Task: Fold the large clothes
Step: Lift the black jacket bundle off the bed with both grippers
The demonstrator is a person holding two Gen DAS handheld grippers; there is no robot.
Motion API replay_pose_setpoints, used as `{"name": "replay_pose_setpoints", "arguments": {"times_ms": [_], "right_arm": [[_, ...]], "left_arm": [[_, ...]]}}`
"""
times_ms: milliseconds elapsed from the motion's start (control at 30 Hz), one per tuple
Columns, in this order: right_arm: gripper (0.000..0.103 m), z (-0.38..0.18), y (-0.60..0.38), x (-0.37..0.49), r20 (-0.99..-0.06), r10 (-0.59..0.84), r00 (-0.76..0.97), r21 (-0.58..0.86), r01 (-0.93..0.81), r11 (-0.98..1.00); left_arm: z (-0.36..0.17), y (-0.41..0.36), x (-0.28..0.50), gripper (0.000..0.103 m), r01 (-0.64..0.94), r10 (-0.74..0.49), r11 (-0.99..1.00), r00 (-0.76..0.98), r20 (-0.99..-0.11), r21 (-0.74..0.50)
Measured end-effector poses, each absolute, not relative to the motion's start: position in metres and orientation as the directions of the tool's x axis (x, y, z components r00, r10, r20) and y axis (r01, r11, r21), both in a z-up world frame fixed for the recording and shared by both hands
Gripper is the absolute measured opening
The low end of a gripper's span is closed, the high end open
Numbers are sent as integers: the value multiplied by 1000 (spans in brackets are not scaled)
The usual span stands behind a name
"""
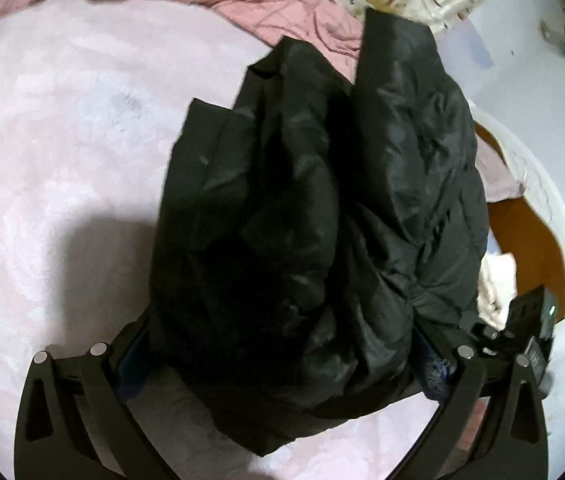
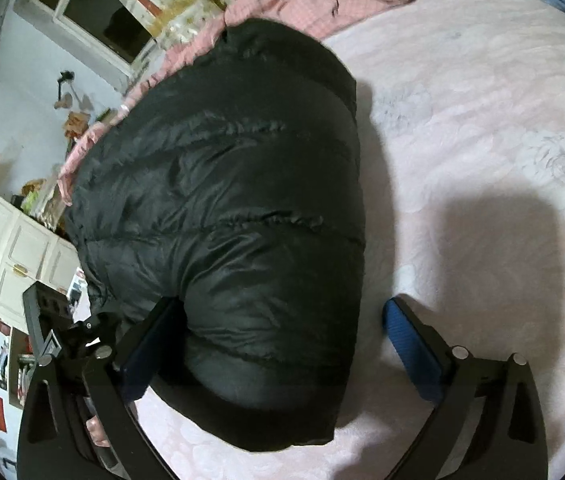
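— Jacket (image 1: 314,216), black and puffy, bunched on pink bed (image 1: 54,140); lying between fingers of left claw (image 1: 282,344), spread wide around the bulk, not pinching.

— Right claw (image 2: 282,356) gaping too; left finger against the quilted jacket, blue pad (image 2: 410,356) of the other apart from it, over bedding.

— Containers?

— White cabinet (image 2: 14,252) at room's edge, doors shut, contents hidden. No legible writing anywhere.

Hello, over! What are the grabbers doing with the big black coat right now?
Left gripper wide open around bunched black coat. Right gripper open, coat between fingers. Coat on pink bed. Nothing blocking.
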State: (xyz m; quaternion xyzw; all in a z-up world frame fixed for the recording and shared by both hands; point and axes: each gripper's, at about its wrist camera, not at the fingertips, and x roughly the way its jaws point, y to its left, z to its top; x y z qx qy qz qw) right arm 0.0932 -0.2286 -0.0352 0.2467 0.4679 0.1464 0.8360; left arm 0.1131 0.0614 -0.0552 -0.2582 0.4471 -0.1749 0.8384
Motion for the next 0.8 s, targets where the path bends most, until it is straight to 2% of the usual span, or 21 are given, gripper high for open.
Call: {"name": "replay_pose_setpoints", "arguments": {"times_ms": [100, 133, 167, 200, 233, 267, 300, 367, 500, 567, 800], "right_arm": [[102, -36, -225, 96, -699, 489, 522, 555, -35, 831], [90, -36, -224, 96, -685, 510, 520, 574, -45, 818], [81, -37, -222, 95, -655, 555, 513, 615, -64, 786], [72, -36, -222, 94, -654, 541, 529, 613, -48, 788], [60, -35, -220, 93, -661, 520, 541, 597, -41, 801], [50, -30, -218, 91, -664, 492, 563, 568, -48, 821], [47, -26, -217, 89, -661, 479, 578, 556, -51, 830], [39, -11, -211, 82, -651, 438, 620, 508, -73, 858], [38, 18, -203, 68, -636, 341, 692, 385, -99, 918], [38, 34, -209, 62, -612, 333, 717, 375, -107, 921], [38, 99, -248, 26, -495, 226, 839, 290, -86, 953]], "left_arm": [[-56, 61, 116, 103, 74, -598, 748, 508, -620, -660], [-56, 57, 118, 101, 85, -609, 742, 501, -615, -665], [-55, 51, 119, 92, 102, -607, 750, 499, -619, -654], [-55, 44, 119, 84, 116, -600, 761, 499, -625, -638], [-53, 39, 117, 68, 120, -600, 760, 509, -617, -639], [-50, 37, 116, 56, 116, -606, 749, 518, -604, -652], [-46, 35, 116, 52, 127, -606, 749, 525, -597, -650], [-28, 22, 109, 43, 199, -559, 806, 566, -607, -557], [2, -2, 90, 40, 308, -506, 857, 662, -553, -414], [18, -17, 82, 40, 341, -490, 868, 705, -512, -360], [72, -68, 81, 40, 434, -537, 842, 736, -412, -321]]}}
